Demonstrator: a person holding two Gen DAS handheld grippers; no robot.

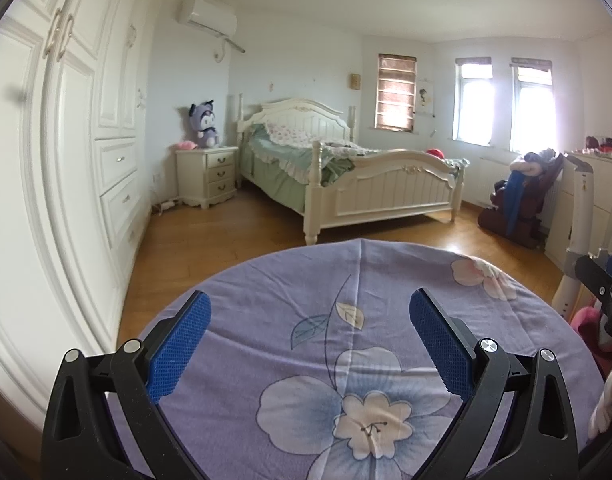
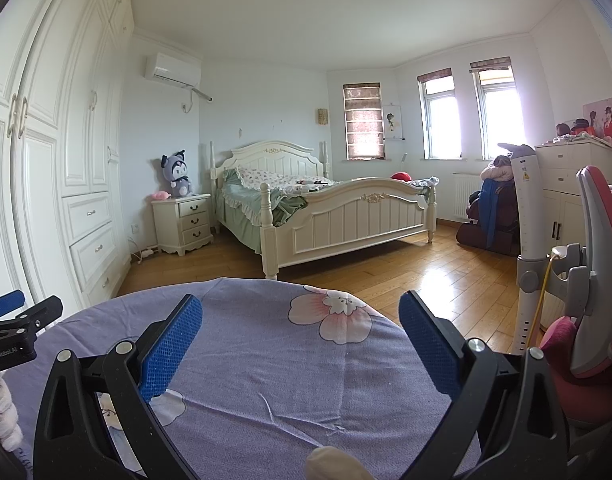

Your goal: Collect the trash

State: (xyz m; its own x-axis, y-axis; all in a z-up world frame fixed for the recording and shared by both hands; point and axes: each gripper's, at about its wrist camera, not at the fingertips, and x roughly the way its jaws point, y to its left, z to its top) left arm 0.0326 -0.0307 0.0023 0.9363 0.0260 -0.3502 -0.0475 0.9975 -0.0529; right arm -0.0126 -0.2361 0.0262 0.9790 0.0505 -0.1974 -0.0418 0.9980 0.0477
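Zero trash that I can make out anywhere, so can't say where it is. Both grippers hang over a round table covered in a purple floral cloth [image 1: 386,300], nothing between the fingers of either one. Left gripper [image 1: 310,344] has its blue pads [image 1: 179,350] spread wide with only cloth showing in the gap. Right gripper [image 2: 299,344] is the same deal, wide apart and holding nothing, over the cloth near a pink flower print [image 2: 332,314]. A pale rounded thing [image 2: 336,464] pokes in at the bottom edge of the right view, can't tell what it is. Off the right side of the table sits a pink chair [image 2: 598,320]. Past the table is wood floor [image 2: 426,276], then a white bed [image 2: 346,212] with green bedding, a nightstand [image 2: 181,222] with a plush toy [image 2: 177,174] on top, and white wardrobes [image 1: 65,140] along the left wall.
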